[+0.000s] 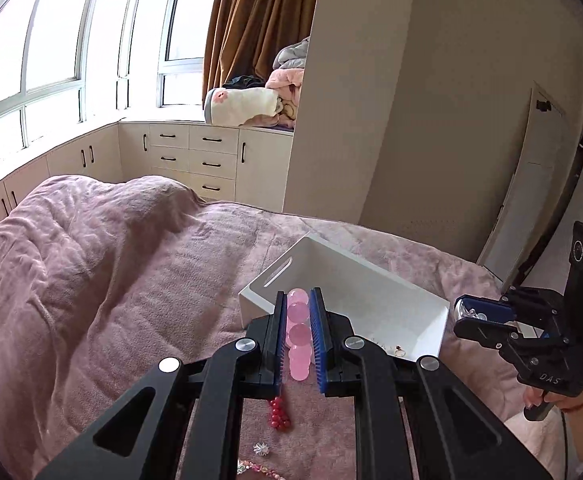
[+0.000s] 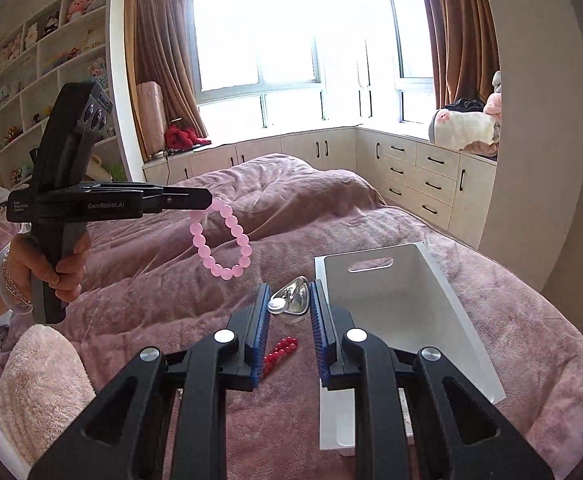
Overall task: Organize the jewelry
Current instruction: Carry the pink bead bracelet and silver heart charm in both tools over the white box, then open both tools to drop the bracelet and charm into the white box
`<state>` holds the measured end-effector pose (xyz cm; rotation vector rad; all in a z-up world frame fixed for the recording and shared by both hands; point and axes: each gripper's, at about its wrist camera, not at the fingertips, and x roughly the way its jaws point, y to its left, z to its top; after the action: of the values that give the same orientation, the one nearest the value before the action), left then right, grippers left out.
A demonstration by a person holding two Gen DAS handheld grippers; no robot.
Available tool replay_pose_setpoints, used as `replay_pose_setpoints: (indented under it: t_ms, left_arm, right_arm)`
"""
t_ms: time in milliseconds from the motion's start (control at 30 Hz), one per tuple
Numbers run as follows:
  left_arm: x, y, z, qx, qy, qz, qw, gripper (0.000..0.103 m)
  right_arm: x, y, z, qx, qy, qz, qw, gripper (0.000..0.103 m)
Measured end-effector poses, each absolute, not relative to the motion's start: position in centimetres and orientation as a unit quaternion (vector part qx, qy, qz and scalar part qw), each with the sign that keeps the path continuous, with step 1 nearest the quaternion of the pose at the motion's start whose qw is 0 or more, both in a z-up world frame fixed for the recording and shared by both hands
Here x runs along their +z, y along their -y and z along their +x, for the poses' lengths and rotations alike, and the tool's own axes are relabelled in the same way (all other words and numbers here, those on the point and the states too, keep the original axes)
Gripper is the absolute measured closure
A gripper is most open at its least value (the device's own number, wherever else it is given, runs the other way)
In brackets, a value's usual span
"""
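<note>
Left wrist view: my left gripper (image 1: 300, 334) clamps the pink bead bracelet (image 1: 297, 332) above the bed (image 1: 111, 260). Below lies a red bead string (image 1: 279, 414). My right gripper (image 2: 290, 308) holds a silver heart piece (image 2: 291, 304). Beyond stands the white box (image 2: 443, 280), with small jewelry inside.

Pink-blanketed bed (image 2: 163, 280) (white box (image 2: 443, 320), red beads (image 2: 279, 354) on it)
</note>
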<state>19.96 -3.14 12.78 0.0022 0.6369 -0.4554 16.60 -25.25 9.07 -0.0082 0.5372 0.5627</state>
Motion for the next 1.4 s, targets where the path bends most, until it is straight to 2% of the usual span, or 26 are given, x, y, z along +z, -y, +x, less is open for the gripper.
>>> replay_pose_setpoints:
  t_ms: [200,433,467,767,1233,1333,1400]
  left_arm:
    - [14.0,8.1,22.6,-0.244,-0.304,0.023,0.92,0.086]
    - [12.7,12.3,26.6,-0.265,-0.344,-0.002,0.901,0.086]
    - [12.4,12.7,26.9,-0.266,-0.346,-0.002,0.9,0.089]
    - [10.5,16.9,29.8,-0.261,-0.362,0.025,0.895,0.089]
    - [2.7,17.5,31.9,-0.223,-0.426,0.046,0.876,0.088]
    - [1.5,17.4,31.9,-0.212,-0.424,0.066,0.878,0.083]
    - [0.7,17.3,32.1,-0.203,-0.428,0.075,0.878,0.074]
  right_arm:
    - [10.5,27.5,16.8,0.257,-0.245,0.002,0.935,0.083]
    - [11.0,29.8,18.1,0.228,-0.248,0.017,0.941,0.083]
    - [10.7,30.2,18.4,0.22,-0.252,0.02,0.942,0.083]
    - [7.7,33.7,20.0,0.186,-0.289,0.046,0.938,0.083]
    - [1.5,32.6,22.1,0.185,-0.362,0.038,0.913,0.083]
    - [0.4,32.1,22.7,0.182,-0.375,0.028,0.908,0.082]
    - [-0.3,31.8,23.2,0.176,-0.386,0.021,0.905,0.081]
